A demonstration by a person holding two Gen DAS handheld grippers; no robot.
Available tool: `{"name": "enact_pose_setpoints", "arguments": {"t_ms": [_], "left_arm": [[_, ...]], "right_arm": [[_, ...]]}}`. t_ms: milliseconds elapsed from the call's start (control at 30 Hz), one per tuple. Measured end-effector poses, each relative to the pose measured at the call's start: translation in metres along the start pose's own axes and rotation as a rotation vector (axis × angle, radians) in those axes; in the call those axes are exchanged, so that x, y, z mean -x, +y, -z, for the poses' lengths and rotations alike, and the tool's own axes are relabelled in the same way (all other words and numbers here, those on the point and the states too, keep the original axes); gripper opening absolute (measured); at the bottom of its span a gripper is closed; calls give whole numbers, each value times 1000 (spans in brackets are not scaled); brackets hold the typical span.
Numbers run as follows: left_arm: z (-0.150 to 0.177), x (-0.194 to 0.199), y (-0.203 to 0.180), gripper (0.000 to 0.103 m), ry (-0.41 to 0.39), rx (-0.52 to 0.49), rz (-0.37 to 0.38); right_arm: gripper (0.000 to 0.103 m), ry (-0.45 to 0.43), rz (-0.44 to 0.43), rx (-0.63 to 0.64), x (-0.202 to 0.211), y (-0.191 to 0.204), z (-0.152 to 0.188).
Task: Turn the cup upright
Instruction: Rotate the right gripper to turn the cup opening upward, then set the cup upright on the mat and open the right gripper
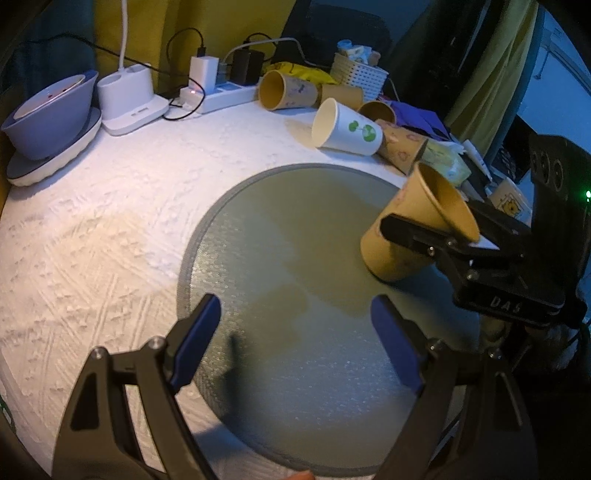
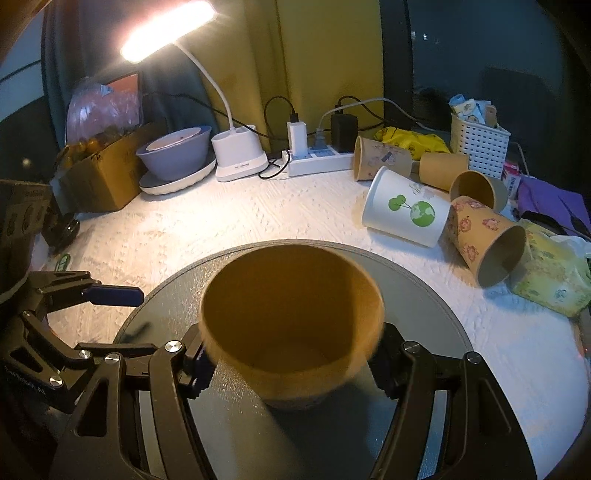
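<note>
gripping brown paper cup (image 2: 291,325) between fingers of my right tool (image 2: 291,369), mouth up and tilted, base low over grey round mat (image 1: 280,229) near its right edge. my left tool (image 1: 295,339) hangs spread wide over mat's near side, holding nothing. five other cups lie tipped on white table (image 1: 110,229), among them white cup with green print (image 2: 406,210).

Right gripper (image 2: 291,363) low centre, fingers clamped on both sides of brown paper cup (image 2: 291,317), mouth up and facing camera, over round grey mat (image 2: 424,295). Left gripper (image 2: 110,295) at left edge, blue pad showing. Upper right: white cup with green print (image 2: 406,212) lying among other tipped cups. Lit desk lamp (image 2: 168,29) upper left.
</note>
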State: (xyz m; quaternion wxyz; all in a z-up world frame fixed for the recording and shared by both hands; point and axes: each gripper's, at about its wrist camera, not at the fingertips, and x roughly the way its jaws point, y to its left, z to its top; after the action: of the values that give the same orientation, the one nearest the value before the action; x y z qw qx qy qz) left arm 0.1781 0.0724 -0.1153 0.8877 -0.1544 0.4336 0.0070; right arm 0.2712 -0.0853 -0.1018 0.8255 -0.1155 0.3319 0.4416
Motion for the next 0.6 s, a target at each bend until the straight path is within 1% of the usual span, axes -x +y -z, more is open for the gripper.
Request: {"name": "enact_pose_setpoints", "arguments": {"t_ms": [133, 267, 600], "left_arm": [[2, 2, -3, 85, -4, -6, 3], [4, 5, -5, 85, -9, -10, 3], [17, 17, -13, 85, -25, -26, 10]], "right_arm": [[71, 4, 13, 9, 3, 2, 3], [73, 10, 22, 13, 6, 4, 6], [74, 7, 43, 18, 21, 13, 16]]}}
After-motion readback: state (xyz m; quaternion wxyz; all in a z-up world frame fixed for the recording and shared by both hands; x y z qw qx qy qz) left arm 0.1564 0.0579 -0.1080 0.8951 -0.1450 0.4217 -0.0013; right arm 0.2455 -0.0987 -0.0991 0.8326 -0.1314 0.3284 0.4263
